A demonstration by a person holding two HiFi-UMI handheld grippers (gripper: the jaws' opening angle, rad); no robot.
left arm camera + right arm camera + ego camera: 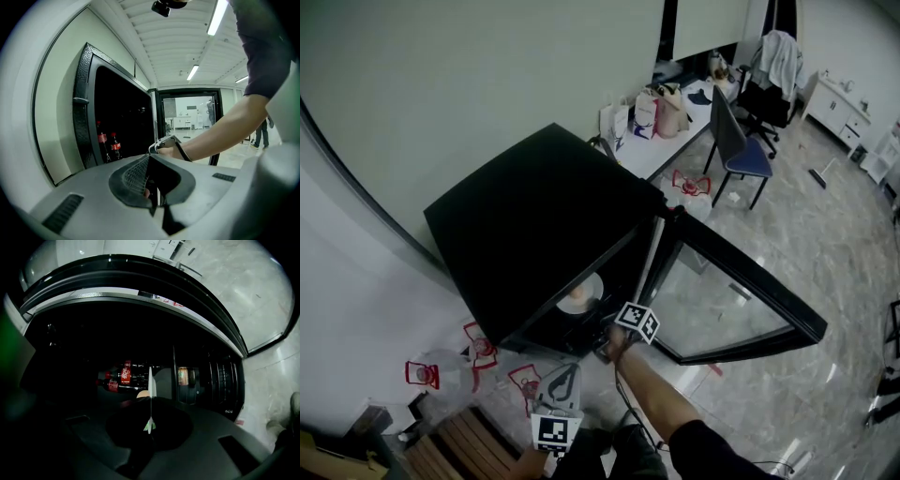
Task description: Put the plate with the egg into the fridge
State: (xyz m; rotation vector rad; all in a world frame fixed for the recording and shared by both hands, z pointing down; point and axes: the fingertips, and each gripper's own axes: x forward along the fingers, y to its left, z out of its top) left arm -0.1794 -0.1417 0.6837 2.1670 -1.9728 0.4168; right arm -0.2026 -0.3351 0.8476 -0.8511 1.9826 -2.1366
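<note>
The black fridge [534, 225] stands with its glass door [741, 300] swung open to the right. A white plate [579, 295] carrying an egg sits just inside the fridge opening. My right gripper [602, 323] reaches into the fridge, shut on the plate's rim. In the right gripper view the plate [150, 380] shows edge-on between the jaws, with the egg [143, 393] just left of it. My left gripper [558, 408] hangs low in front of the fridge, jaws [157, 199] shut and empty.
Two cola bottles [119, 376] and a can [183, 376] stand deeper in the fridge. Clear jugs with red handles [441, 370] lie on the floor at the left, beside wooden slats [459, 441]. A table with bags [656, 112] and a blue chair [741, 155] stand behind.
</note>
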